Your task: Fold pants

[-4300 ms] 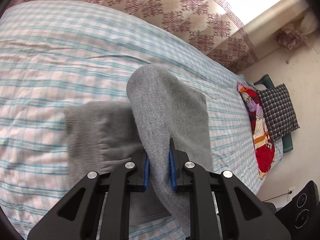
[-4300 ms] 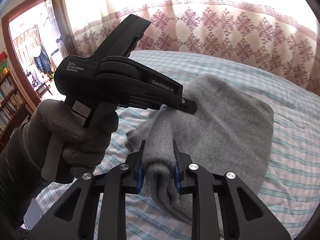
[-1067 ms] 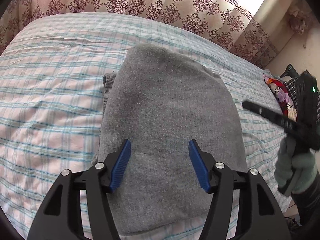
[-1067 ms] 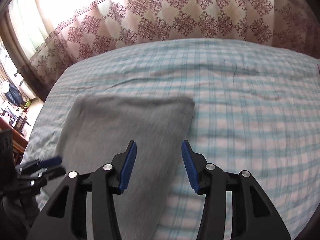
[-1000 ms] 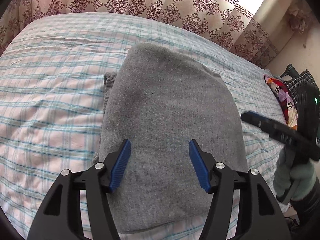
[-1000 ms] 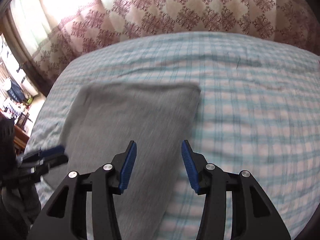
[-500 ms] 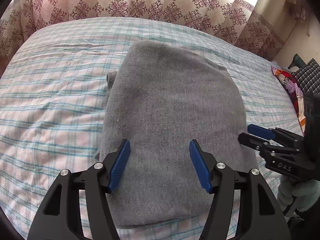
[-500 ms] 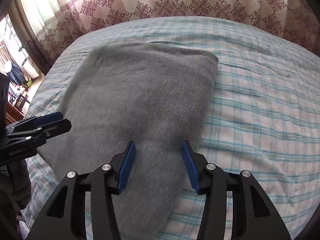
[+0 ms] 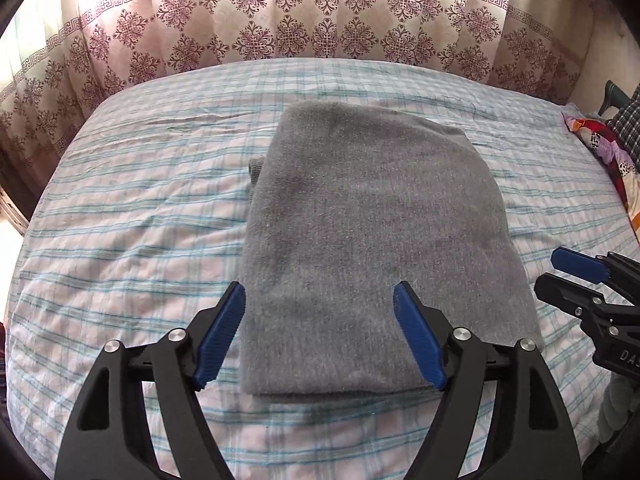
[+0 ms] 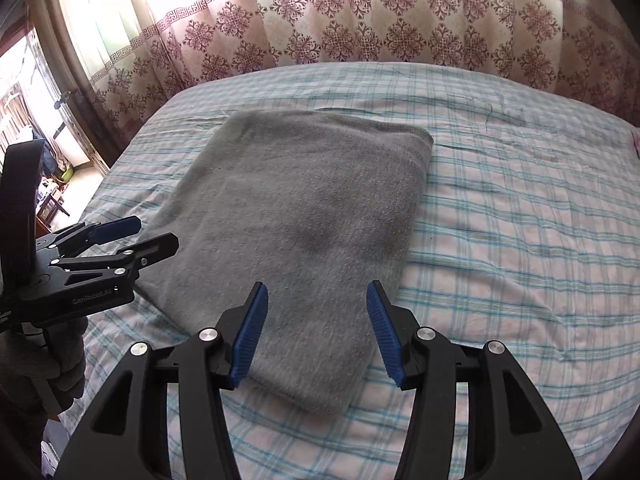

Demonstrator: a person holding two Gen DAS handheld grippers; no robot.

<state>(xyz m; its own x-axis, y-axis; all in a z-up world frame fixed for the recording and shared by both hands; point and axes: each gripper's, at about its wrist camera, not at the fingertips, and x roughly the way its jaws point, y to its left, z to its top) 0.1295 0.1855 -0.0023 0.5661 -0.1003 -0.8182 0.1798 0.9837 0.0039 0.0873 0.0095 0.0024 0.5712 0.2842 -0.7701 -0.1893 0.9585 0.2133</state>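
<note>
The grey pants [image 9: 372,220] lie folded into a flat rectangle on the checked bed sheet [image 9: 132,208]. A small bit of a lower layer sticks out at the far left edge. My left gripper [image 9: 319,336] is open and empty, hovering above the near end of the pants. My right gripper [image 10: 316,336] is open and empty above the near right corner of the pants [image 10: 304,216]. Each gripper shows in the other's view: the right one [image 9: 568,272] at the right edge, the left one [image 10: 132,236] at the left edge.
A patterned curtain [image 9: 320,12] hangs behind the bed. Colourful and checked cushions [image 9: 612,144] lie at the bed's far right. A doorway and furniture [image 10: 36,152] are off the bed's left side. The sheet [image 10: 520,220] stretches wide to the right of the pants.
Both grippers have let go of the pants, opened and drawn back. The pants now lie flat and folded, and both views have levelled out toward the curtain.
</note>
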